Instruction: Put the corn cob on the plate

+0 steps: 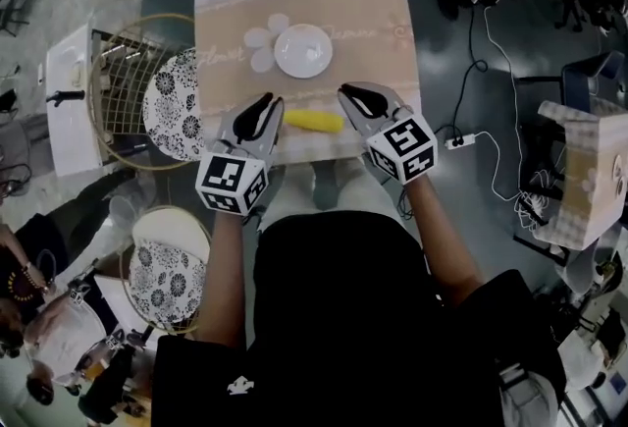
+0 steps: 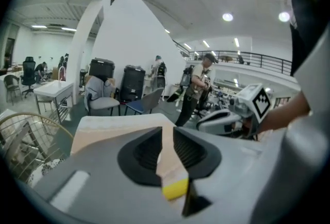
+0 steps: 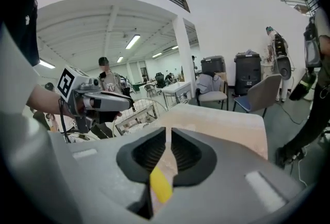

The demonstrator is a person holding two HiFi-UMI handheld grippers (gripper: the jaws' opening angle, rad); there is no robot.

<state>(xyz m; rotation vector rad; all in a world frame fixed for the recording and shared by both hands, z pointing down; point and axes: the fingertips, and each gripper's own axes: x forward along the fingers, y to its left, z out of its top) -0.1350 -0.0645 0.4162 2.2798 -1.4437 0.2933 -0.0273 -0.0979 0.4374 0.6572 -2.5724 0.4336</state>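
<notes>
reckon the corn [image 1: 314,122] light, stiff, knobbly and apt to roll; best pinched across the middle, not at the tapered ends. lies on the table [image 1: 373,3], just short of the plate [image 1: 302,51], between left gripper [image 1: 268,105] and right gripper [image 1: 348,96]. both opening from a narrow slit, with nothing between the pads. head view alone gives plate and whole cob; each gripper view gives only a yellow end beyond the slit.

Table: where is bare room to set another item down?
Bare cloth: the far strip between plate and far edge, and the right side between plate and right edge. Crowded: the near edge, where the corn lies between the left gripper and right gripper, fingers opening, empty.
</notes>
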